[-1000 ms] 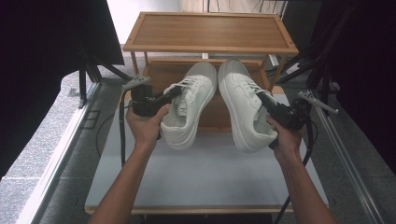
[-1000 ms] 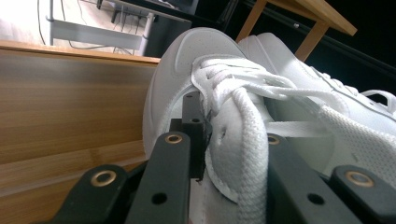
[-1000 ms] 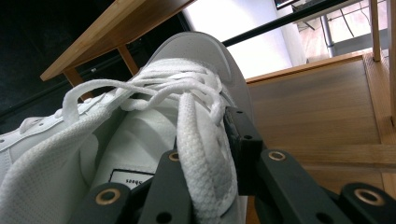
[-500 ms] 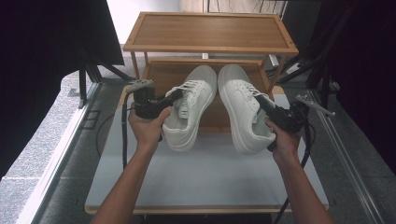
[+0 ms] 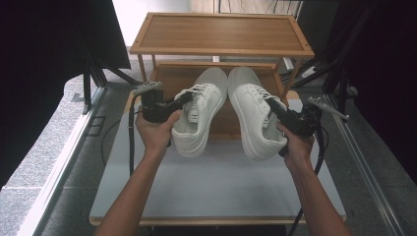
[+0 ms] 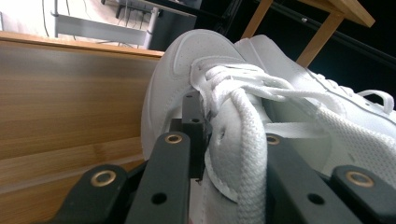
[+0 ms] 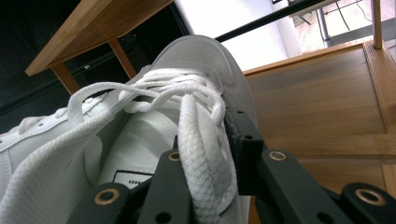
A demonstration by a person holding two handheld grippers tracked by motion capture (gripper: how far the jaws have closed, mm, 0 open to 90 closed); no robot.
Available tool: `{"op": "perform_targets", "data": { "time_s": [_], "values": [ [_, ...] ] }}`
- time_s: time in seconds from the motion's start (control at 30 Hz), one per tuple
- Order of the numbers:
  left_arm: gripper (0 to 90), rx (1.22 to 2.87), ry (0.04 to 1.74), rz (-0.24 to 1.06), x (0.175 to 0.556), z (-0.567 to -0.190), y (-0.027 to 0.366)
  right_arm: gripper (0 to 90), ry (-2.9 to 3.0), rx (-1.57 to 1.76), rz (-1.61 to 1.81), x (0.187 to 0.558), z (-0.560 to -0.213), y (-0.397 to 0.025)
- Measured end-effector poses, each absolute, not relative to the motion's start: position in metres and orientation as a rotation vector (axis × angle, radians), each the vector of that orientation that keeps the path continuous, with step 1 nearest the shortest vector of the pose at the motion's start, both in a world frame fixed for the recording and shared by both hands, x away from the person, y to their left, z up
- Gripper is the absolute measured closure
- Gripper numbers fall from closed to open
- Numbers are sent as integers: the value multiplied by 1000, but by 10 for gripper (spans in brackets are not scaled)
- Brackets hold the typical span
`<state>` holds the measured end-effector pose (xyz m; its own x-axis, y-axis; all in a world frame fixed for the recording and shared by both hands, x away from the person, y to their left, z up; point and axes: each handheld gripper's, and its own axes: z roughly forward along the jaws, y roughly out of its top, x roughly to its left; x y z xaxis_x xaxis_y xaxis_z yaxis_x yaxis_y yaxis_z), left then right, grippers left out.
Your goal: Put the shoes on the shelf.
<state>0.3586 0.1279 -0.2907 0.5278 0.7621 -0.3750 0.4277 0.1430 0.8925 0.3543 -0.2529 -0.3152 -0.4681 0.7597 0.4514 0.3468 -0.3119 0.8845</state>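
Two white lace-up sneakers hang side by side, toes toward a wooden rack. My left gripper [image 5: 183,100] is shut on the left sneaker [image 5: 200,118] at its laced outer eyelet flap. In the left gripper view the jaws [image 6: 219,154] pinch that flap and a lace, the toe [image 6: 187,70] rising ahead. My right gripper [image 5: 273,107] is shut on the right sneaker [image 5: 253,115] at its outer flap. The right gripper view shows its jaws [image 7: 210,154] clamped on flap and lace, below the grey-white toe [image 7: 205,56]. Whether the toes touch the shelf I cannot tell.
The rack has a top shelf [image 5: 221,32] and a lower shelf [image 5: 169,78] under the sneakers' toes. A white table [image 5: 216,187] lies below the heels and my forearms. Black stands and cables flank both sides, and a rail runs along the grey floor at left.
Almost nothing differs; both sneakers stay gripped in the same spot, and the right hand has crept slightly up and inward.
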Motion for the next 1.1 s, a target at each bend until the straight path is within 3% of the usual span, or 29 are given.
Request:
{"op": "perform_targets", "data": {
  "time_s": [1.1],
  "values": [
    [810, 1468, 1119, 312, 369, -297, 132, 801, 1625, 1415, 1790, 363, -318, -244]
  ]
}}
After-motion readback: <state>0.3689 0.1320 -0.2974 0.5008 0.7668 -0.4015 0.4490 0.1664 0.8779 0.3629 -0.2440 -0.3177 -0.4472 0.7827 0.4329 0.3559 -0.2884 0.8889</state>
